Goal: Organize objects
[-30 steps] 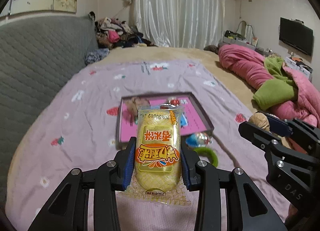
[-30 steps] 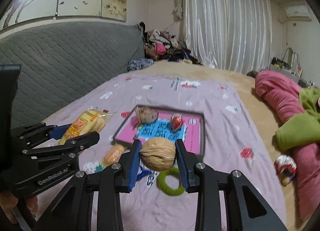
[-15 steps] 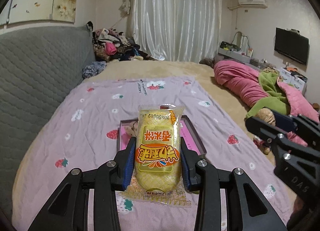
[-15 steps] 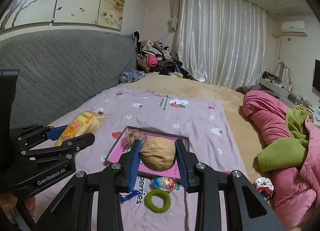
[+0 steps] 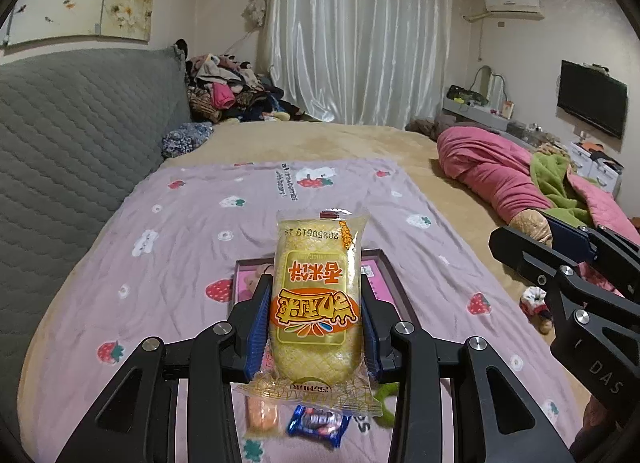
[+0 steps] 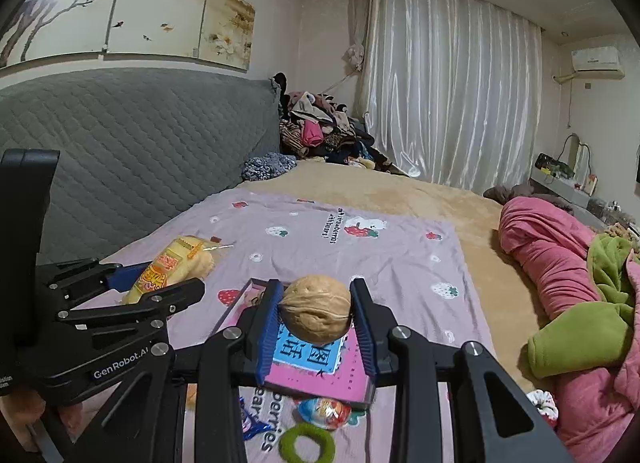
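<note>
My left gripper (image 5: 316, 327) is shut on a yellow snack cake packet (image 5: 314, 295) and holds it above the bed; it also shows in the right wrist view (image 6: 172, 267). My right gripper (image 6: 316, 323) is shut on a walnut (image 6: 316, 311), also raised; the walnut shows in the left wrist view (image 5: 534, 225). Below lies a pink tray with a dark frame (image 6: 320, 375) (image 5: 384, 263) on the lilac strawberry sheet (image 5: 192, 231). A small plush toy (image 5: 256, 277) lies in the tray's far left corner.
On the sheet near the tray lie a green hair ring (image 6: 306, 443), a foil-wrapped candy (image 6: 326, 411), a blue candy wrapper (image 5: 318, 423) and an orange snack (image 5: 262, 415). A pink quilt (image 6: 560, 263) and green blanket (image 6: 580, 335) are at right, a grey headboard (image 5: 72, 143) at left.
Both grippers have risen and pulled back from the tray, still holding the packet and the walnut. The tray and loose items now sit lower in both views.
</note>
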{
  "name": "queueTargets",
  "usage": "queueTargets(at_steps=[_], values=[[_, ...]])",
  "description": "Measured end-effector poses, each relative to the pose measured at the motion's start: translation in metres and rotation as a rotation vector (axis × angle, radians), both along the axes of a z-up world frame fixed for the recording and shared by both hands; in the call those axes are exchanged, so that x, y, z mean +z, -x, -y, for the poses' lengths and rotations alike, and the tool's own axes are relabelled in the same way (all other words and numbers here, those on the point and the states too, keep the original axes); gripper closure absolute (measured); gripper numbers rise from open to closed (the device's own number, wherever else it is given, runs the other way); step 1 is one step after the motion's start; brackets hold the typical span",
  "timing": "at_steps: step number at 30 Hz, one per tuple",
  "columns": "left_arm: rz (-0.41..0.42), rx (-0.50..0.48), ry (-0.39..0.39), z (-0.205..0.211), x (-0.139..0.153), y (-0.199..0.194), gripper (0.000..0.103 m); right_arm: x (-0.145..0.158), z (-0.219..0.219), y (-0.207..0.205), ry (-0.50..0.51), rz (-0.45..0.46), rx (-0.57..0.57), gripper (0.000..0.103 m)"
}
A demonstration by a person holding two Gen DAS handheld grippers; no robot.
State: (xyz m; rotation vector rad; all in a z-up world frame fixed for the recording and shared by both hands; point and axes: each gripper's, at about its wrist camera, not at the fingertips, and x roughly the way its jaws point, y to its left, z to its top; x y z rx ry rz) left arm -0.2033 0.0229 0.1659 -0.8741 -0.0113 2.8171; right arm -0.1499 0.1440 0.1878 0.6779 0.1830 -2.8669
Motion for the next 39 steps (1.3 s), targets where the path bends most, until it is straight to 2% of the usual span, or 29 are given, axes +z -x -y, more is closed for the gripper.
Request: queueTargets(at_steps=[10,16,20,26,32,35,39], values=[[0.028,0.017,0.012,-0.012,-0.04,0.067,0.063,-0.029,-0.019,0.056,-0.02,-0.003,-0.019,0.068],[0.045,0.033,0.03,-0.015,-0.071,0.104,0.063,-0.06,-0.022,0.088,-0.039,0.012,-0.026,0.068],[0.05,0.032,0.025,-0.02,-0.094,0.125,0.063,-0.087,-0.032,0.111,0.019,0.032,-0.029,0.068],[0.091,0.028,0.085,-0.039,-0.138,0.158,0.063,-0.133,-0.033,0.149,-0.012,0.078,-0.066,0.068],[0.155,0.003,0.074,-0.049,-0.184,0.182,0.063,-0.177,-0.046,0.177,0.014,0.128,-0.079,0.068],[0.169,-0.005,0.058,-0.049,-0.196,0.188,0.063,-0.197,-0.05,0.19,0.021,0.191,-0.059,0.068],[0.199,-0.012,0.077,-0.053,-0.211,0.197,0.062,-0.207,-0.053,0.198,-0.014,0.192,-0.083,0.068]])
